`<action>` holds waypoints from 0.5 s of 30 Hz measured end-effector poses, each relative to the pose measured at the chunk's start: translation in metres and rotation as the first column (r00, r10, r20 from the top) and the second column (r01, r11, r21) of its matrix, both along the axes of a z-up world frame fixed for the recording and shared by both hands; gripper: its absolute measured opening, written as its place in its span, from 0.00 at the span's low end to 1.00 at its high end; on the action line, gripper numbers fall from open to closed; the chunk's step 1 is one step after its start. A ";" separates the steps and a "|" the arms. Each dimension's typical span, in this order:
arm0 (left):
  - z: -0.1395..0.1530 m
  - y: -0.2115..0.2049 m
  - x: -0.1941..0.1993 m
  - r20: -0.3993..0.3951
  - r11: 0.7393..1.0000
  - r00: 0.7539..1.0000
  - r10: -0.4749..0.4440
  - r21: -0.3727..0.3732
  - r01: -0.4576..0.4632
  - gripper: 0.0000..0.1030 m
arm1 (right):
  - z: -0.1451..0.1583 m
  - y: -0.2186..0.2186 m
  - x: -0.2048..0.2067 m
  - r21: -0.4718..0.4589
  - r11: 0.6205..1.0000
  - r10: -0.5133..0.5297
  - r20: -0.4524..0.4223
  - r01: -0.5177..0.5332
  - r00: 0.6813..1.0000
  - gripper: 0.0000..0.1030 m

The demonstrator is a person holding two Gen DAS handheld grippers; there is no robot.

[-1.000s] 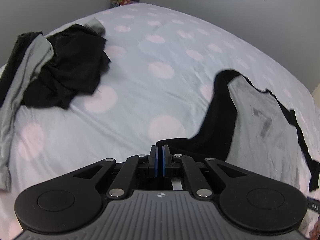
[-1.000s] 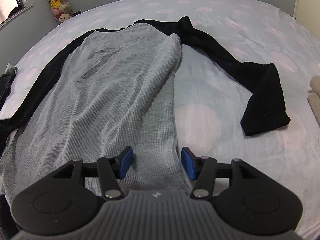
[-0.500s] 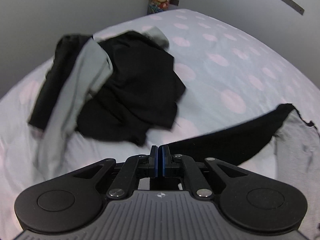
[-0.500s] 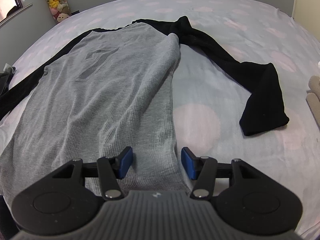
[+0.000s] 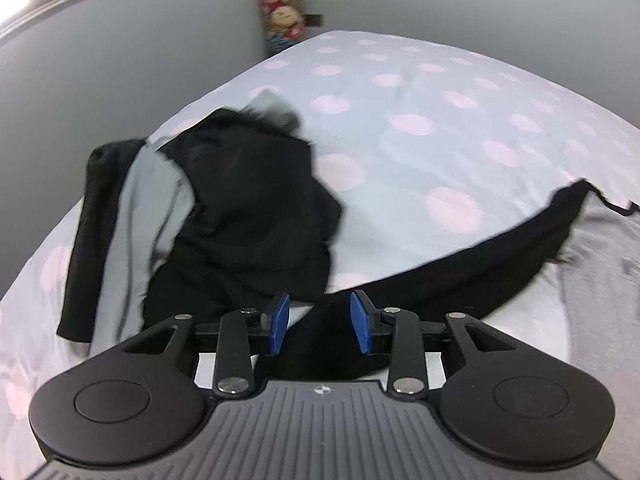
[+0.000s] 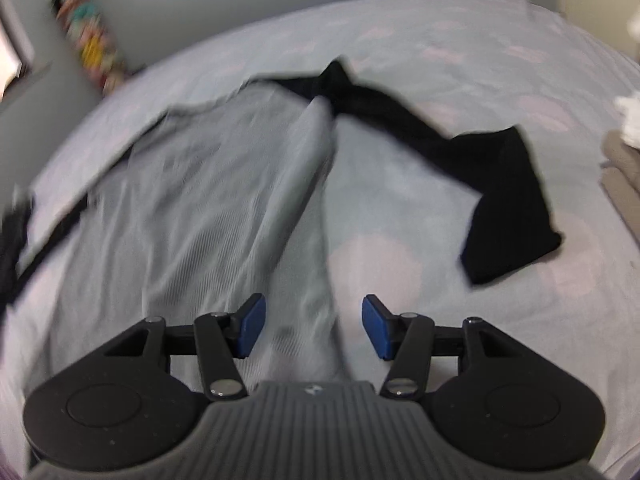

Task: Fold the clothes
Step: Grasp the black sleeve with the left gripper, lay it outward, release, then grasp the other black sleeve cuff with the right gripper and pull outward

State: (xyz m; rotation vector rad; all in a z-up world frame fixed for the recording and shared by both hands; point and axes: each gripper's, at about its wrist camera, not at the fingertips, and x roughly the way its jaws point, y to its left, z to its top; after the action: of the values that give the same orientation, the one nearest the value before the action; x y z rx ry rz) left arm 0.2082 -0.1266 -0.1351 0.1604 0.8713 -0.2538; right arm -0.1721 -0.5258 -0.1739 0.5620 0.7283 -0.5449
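A grey shirt with black sleeves [image 6: 208, 208] lies spread flat on the spotted bed sheet [image 6: 440, 60]. Its left sleeve [image 5: 460, 276] is stretched out straight, and its cuff end lies between the blue pads of my left gripper [image 5: 319, 323], which is open. The right sleeve [image 6: 500, 196] bends back on itself at the right. My right gripper [image 6: 314, 327] hovers open over the shirt's lower right hem, with nothing between its fingers. The right wrist view is blurred.
A heap of black and grey clothes [image 5: 224, 216] lies just left of the stretched sleeve. Stuffed toys [image 5: 284, 8] hang in the wall corner beyond the bed. Folded beige fabric [image 6: 624, 176] sits at the right edge. Grey walls surround the bed.
My left gripper pulled the left sleeve out to the left and then opened, letting the cuff go. My right gripper stayed open and has shifted a little, blurring its view.
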 end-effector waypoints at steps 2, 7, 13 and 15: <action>0.004 -0.014 -0.011 -0.003 0.999 0.999 -0.037 -0.014 0.037 0.38 | 0.010 -0.016 -0.009 -0.026 0.997 -0.070 -0.005 0.069 0.998 0.53; 0.000 -0.054 -0.044 -0.031 0.992 0.993 -0.118 -0.049 0.117 0.38 | 0.024 -0.052 -0.027 -0.074 0.988 -0.136 -0.040 0.132 0.990 0.52; -0.011 -0.099 -0.086 -0.082 0.974 0.973 -0.216 -0.089 0.209 0.40 | 0.005 -0.067 -0.020 -0.059 0.993 -0.103 -0.053 0.100 0.993 0.52; -0.015 -0.108 -0.099 -0.104 0.970 0.967 -0.234 -0.097 0.224 0.40 | -0.009 -0.072 -0.013 -0.060 0.993 -0.111 -0.092 0.106 0.990 0.51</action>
State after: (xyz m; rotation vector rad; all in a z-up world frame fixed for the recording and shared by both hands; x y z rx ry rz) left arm 0.1094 -0.2348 -0.1503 0.1696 0.9553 -0.5201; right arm -0.1849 -0.5977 -0.1828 0.5294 0.7736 -0.6946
